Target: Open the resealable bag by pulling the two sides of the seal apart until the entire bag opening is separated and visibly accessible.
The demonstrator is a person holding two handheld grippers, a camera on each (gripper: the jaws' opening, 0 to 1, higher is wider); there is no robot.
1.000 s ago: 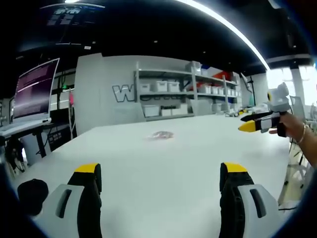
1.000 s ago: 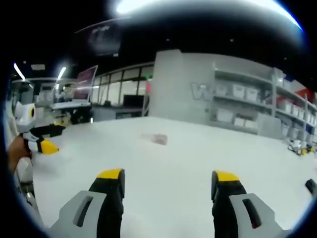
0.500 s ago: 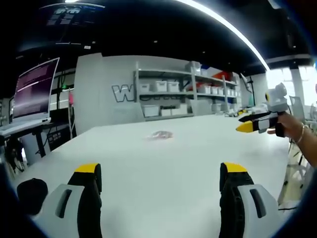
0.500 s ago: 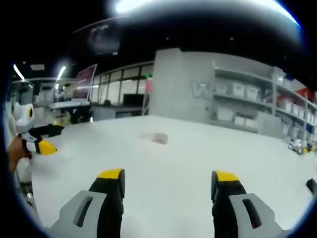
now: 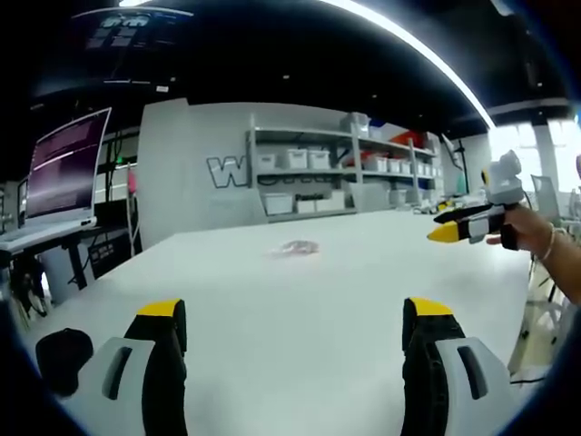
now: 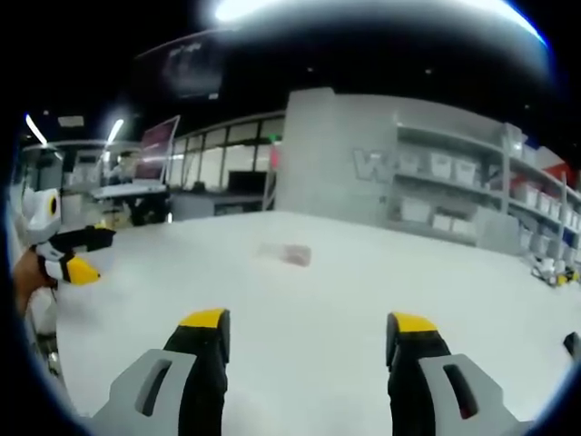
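A small clear resealable bag [image 5: 296,247] lies flat on the white table [image 5: 300,309], far ahead of both grippers; in the right gripper view the bag [image 6: 286,254] sits left of centre. My left gripper [image 5: 295,313] is open above the table's near part, nothing between its yellow-tipped jaws. My right gripper [image 6: 309,322] is open too, holding nothing. The right gripper [image 5: 458,227] also shows at the right of the left gripper view, held by a hand. The left gripper [image 6: 73,259] appears at the left edge of the right gripper view.
Shelves [image 5: 336,173] with white bins stand behind the table by a grey wall. A monitor [image 5: 64,168] sits on a desk at the left. A black object [image 5: 59,350] lies at the table's left edge. Windows [image 6: 218,173] and desks are beyond the table.
The right gripper, seen in the left gripper view, has drifted slightly left and up. The bag has not moved; both grippers stay open.
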